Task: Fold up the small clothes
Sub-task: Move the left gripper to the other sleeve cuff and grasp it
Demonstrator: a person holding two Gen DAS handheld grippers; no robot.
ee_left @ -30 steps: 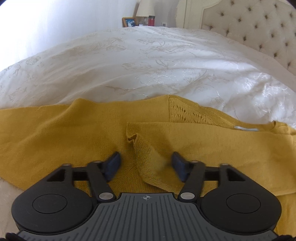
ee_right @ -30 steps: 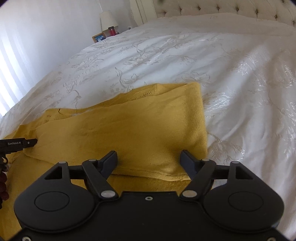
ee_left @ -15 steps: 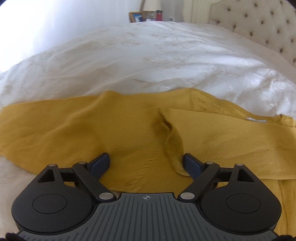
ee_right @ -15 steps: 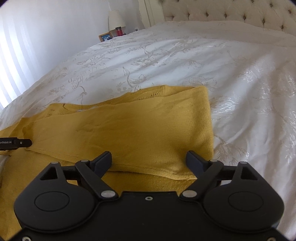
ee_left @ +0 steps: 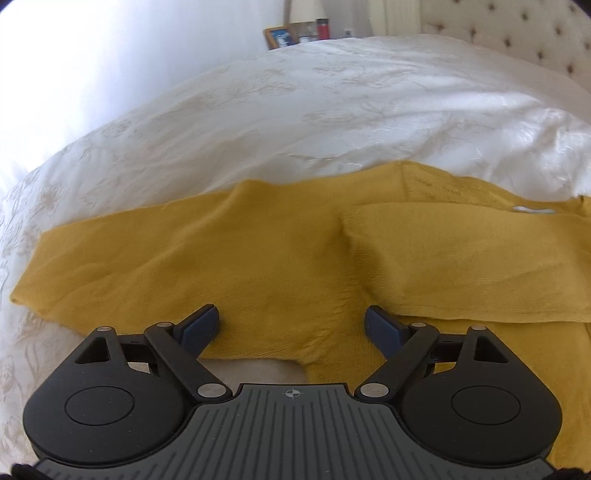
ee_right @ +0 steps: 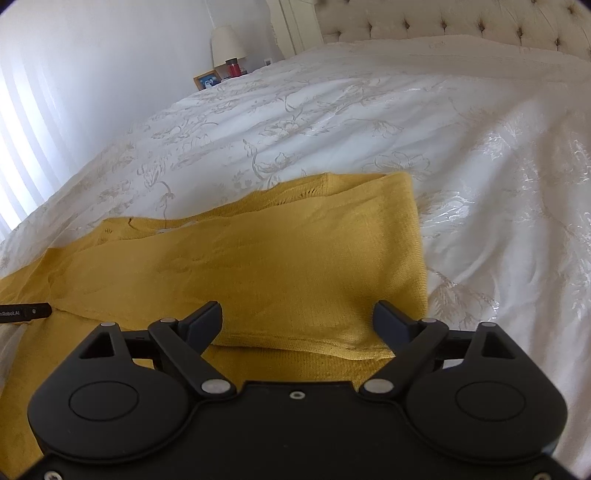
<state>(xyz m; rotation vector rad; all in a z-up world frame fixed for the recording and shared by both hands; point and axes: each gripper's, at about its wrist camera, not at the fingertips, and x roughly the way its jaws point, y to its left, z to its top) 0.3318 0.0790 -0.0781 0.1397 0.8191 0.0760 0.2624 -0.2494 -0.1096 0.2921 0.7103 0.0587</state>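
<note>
Grippers released above yellow garment

Jaws of the left gripper (ee_left: 291,325) and right gripper (ee_right: 297,321) have just been opening and now stand wide apart, gripping nothing. The yellow knit garment (ee_left: 258,266) lies flat beneath and ahead of both, one panel folded over, on the white embroidered bedspread (ee_right: 369,122).

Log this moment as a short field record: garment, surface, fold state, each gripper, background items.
garment: mustard-yellow knit top, lying flat
surface: white floral-embroidered bedspread
fold state: one side panel folded over the body; other sleeve spread out
left gripper: jaws just opened wide, nothing pinched, cloth beneath
right gripper: jaws just opened wide, nothing pinched, over the folded panel
background: cream tufted headboard, framed photo, red jar
</note>
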